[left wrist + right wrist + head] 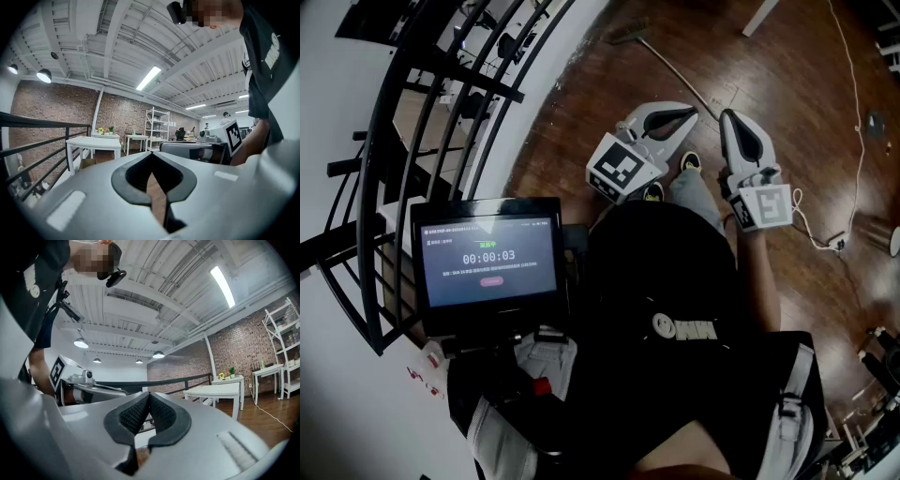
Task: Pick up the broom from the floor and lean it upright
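The broom (670,67) lies flat on the dark wooden floor in the head view, its brush head at the far end and its thin pale handle running back toward my grippers. My left gripper (688,113) is held above the floor, its tips near the handle's near end, shut and empty. My right gripper (730,118) hangs just to its right, also shut and empty. In the left gripper view the left gripper (152,155) has its jaws closed tip to tip. The right gripper (149,395) looks the same in the right gripper view. The broom shows in neither gripper view.
A black metal railing (441,94) curves along the left. A tablet screen (487,262) is mounted at my chest. A white cable (853,112) trails over the floor at right. A white table (93,142) and shelving (157,129) stand by the brick wall.
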Motion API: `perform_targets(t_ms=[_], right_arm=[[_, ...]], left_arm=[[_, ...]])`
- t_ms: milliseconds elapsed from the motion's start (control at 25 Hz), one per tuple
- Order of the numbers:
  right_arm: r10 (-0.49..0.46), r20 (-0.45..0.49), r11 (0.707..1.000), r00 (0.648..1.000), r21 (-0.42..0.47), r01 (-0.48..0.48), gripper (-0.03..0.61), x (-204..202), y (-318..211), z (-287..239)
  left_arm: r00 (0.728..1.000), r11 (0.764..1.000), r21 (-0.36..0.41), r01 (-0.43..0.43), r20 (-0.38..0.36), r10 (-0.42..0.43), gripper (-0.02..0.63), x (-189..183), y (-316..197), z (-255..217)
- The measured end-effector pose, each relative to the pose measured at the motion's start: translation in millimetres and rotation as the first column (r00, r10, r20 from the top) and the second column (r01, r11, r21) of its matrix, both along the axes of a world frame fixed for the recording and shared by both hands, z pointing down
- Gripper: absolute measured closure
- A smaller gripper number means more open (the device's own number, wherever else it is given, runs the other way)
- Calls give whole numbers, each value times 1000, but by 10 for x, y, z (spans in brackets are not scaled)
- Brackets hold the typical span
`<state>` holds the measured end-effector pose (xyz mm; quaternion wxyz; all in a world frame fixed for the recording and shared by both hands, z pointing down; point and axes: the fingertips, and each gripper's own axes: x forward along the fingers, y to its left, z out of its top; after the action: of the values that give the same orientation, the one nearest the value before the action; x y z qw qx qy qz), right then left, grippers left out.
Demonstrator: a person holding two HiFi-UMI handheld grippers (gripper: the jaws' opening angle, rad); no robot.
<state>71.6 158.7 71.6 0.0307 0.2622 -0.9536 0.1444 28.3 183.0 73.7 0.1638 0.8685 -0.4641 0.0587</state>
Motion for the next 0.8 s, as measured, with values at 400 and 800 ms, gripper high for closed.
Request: perform_targets(t_ms=[400,800], right_arm=[[-25,-6,1000,1000,-11,25,575,-92,47,-112],[36,6,998,999,-43,-36,575,28,-443,147]], left_arm=[[1000,1000,-24,-10,-10,9,600,49,92,58],[999,999,-44,-32,-17,31,600,83,-340,208]])
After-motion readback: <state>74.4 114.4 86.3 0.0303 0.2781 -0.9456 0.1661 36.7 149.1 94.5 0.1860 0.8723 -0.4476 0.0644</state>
